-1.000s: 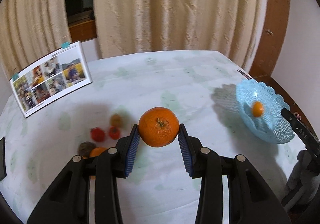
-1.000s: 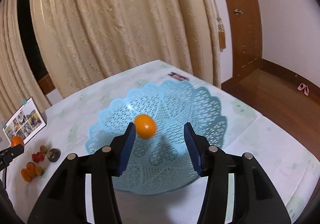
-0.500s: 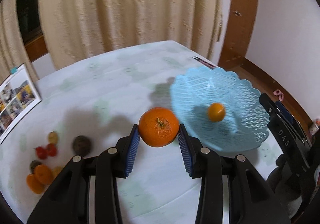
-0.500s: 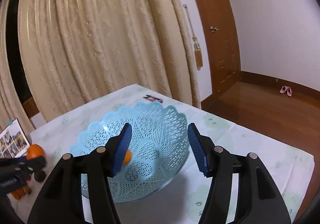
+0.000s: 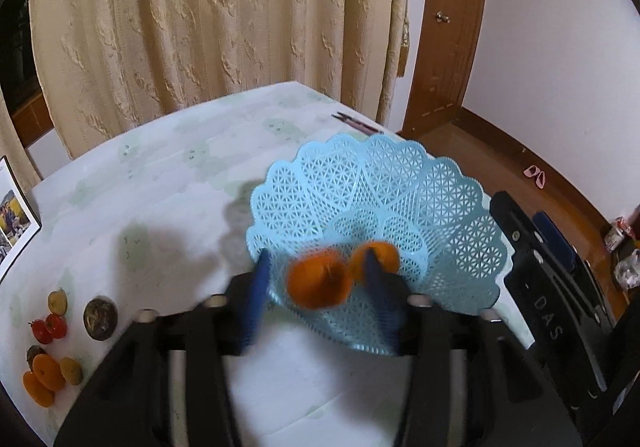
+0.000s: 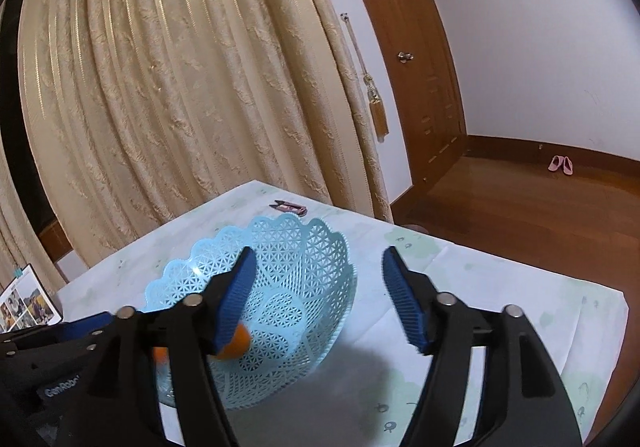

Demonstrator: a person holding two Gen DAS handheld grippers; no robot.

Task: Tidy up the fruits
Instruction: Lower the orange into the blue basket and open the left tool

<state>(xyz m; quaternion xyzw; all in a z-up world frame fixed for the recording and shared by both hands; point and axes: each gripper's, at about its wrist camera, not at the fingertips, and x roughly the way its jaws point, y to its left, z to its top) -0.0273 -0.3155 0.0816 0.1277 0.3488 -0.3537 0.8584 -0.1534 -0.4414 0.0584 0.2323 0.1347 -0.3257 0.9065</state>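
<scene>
Left gripper (image 5: pixel 316 287): jaws spread, blue pads blurred. The big orange (image 5: pixel 318 284) sits in the gap between them, clear of the left pad; can't tell whether it touches the right one. It's over the near rim of the blue basket (image 5: pixel 360 183), heavily blurred.

A smaller orange (image 5: pixel 380 255) is just beside it to the right, inside the basket and partly behind the right pad.

Right gripper (image 6: pixel 316 299): jaws wide, nothing between them. It hangs above the basket's (image 6: pixel 304 259) right side and the table (image 6: pixel 500 287). The small orange (image 6: pixel 238 345) peeks out from behind its left pad, low in the basket. A sliver of orange (image 6: pixel 160 354) shows further left, behind the black finger. The left gripper's body (image 6: pixel 52 347) comes in at the lower left of the right wrist view.

In the left wrist view the right gripper's body (image 5: pixel 548 287), marked "DAS", sits right of the basket.

The basket stands on the table (image 5: pixel 160 175), toward its right end. The remaining fruit is well apart at the left edge: a dark round fruit (image 5: pixel 100 317), two red tomatoes (image 5: pixel 50 328), a small yellowish fruit (image 5: pixel 57 301), and a cluster of small oranges (image 5: pixel 45 377) with another yellowish one (image 5: pixel 72 370).

A photo frame (image 5: pixel 14 215) stands at the far left. A small dark and pink item (image 5: pixel 356 122) lies near the table's far edge, beyond the basket. Curtain (image 5: pixel 220 15) behind, wooden door (image 6: pixel 404 59) to the right, pink slippers (image 6: pixel 560 164) on the floor.
</scene>
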